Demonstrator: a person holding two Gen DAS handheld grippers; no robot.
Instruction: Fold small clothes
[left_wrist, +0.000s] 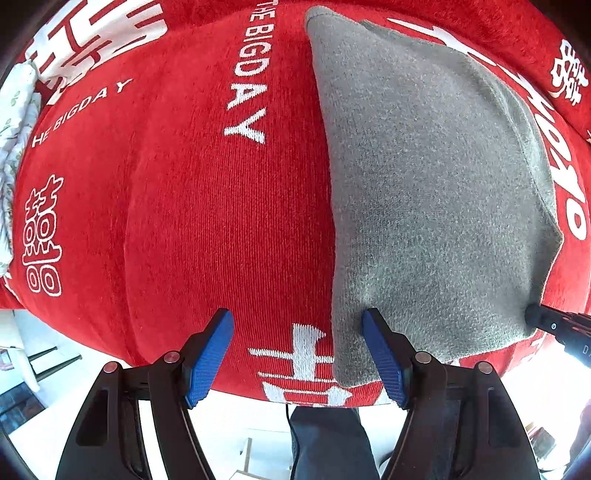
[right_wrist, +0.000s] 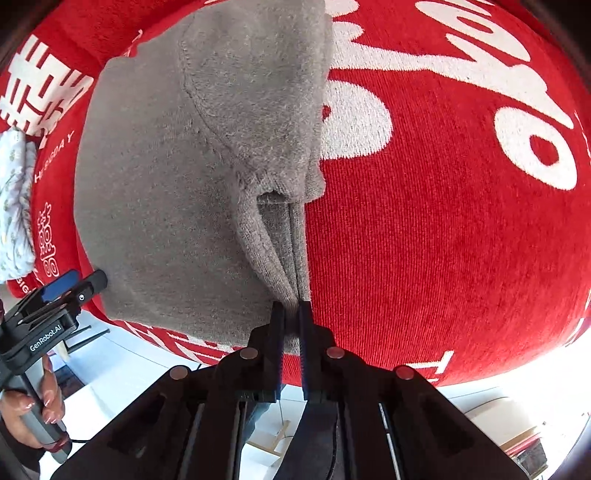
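Covering nearly every frame, a red blanket with white lettering is the work surface; white floor shows along the bottom edges. The grey garment lies centre-right in the left view. The right gripper pinches its near corner; the left gripper gapes wide, holding nothing.

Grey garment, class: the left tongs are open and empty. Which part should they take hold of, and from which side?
Probably the near left corner of the grey garment, approached from the table's front edge. That corner lies flat on the red cloth beside the left tongs, which are open. It mirrors the opposite near corner, already pinched by the right tongs.
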